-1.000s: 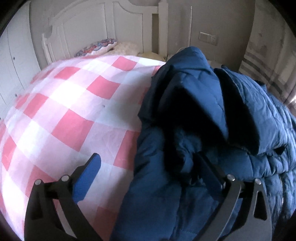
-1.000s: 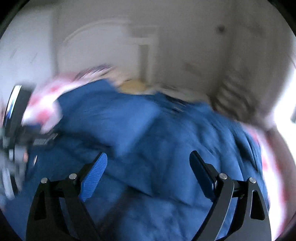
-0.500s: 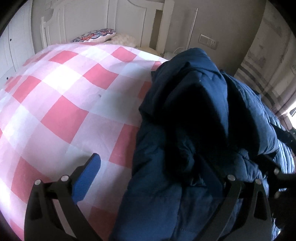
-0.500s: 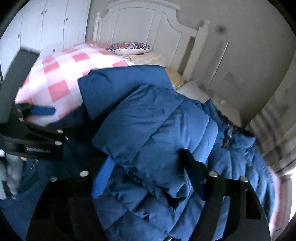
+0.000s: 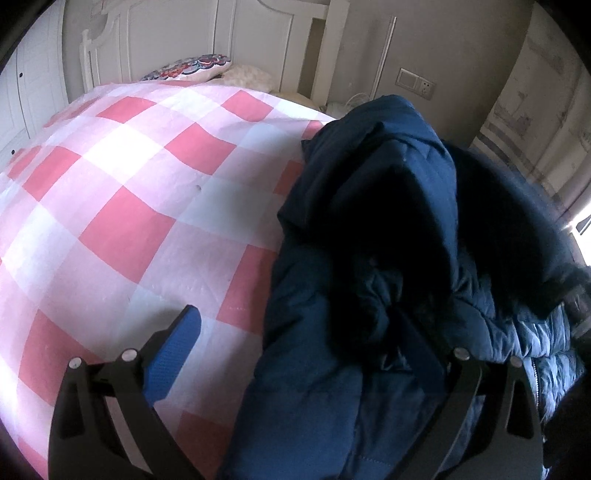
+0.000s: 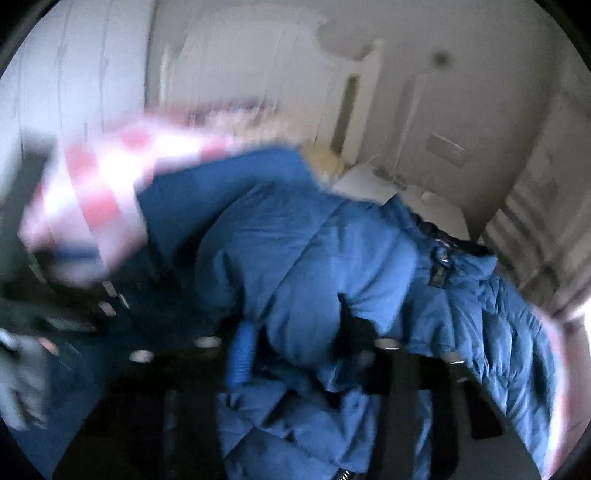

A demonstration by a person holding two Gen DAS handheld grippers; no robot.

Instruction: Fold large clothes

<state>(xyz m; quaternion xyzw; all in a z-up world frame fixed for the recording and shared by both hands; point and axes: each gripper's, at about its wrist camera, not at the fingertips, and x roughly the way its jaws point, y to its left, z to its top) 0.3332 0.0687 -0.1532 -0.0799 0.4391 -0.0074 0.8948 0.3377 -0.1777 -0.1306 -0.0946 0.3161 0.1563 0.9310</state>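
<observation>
Right gripper (image 6: 295, 347) jaws just closing, narrow now, pinching fold of navy puffer jacket (image 6: 314, 258); view blurred. Left gripper (image 5: 306, 343) wide open, jacket edge between fingers, right finger sunk in dark folds, contact unclear. Jacket bunched in heap on right part of pink checked bedspread (image 5: 129, 206), quilted, zip showing.

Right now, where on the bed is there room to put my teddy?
The pink-and-white checked bedspread lies bare between the patterned pillow by the white headboard and the puffy navy-blue jacket. The jacket's side is crowded.
</observation>
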